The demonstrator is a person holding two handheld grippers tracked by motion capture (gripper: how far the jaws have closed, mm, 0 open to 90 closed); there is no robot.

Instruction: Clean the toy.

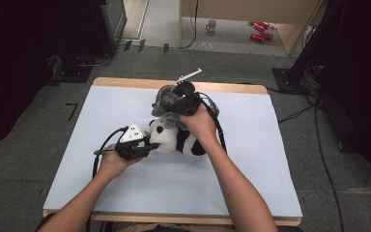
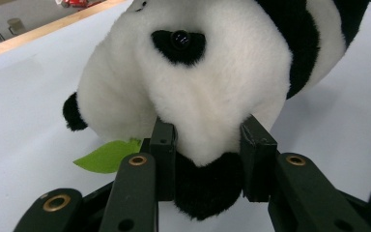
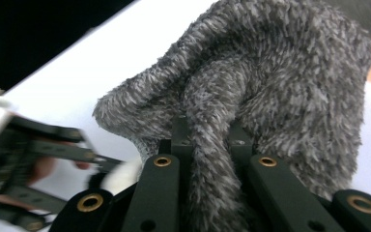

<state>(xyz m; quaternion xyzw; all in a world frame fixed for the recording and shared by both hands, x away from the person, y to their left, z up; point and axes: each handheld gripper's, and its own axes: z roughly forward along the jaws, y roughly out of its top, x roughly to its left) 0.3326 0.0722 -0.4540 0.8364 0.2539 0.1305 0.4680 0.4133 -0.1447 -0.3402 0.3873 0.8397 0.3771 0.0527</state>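
Note:
A black-and-white panda plush (image 1: 176, 140) lies at the middle of the white table mat (image 1: 251, 159). My left gripper (image 1: 147, 146) comes in from its left. In the left gripper view the panda's white head (image 2: 198, 82) sits between the pads, and this gripper (image 2: 207, 157) is shut on it. A green felt leaf (image 2: 107, 155) pokes out beside the left jaw. Just behind the panda, my right gripper (image 1: 173, 107) holds a grey fuzzy cloth (image 1: 162, 99) above the mat. In the right gripper view that gripper (image 3: 207, 137) is shut on a fold of the cloth (image 3: 290, 82).
The mat lies on a wooden table (image 1: 125, 82), with open mat to the left, right and front of the plush. Beyond it on the floor are a mug (image 1: 211, 25) and red cans (image 1: 260, 30). Cables (image 1: 319, 135) run along the right side.

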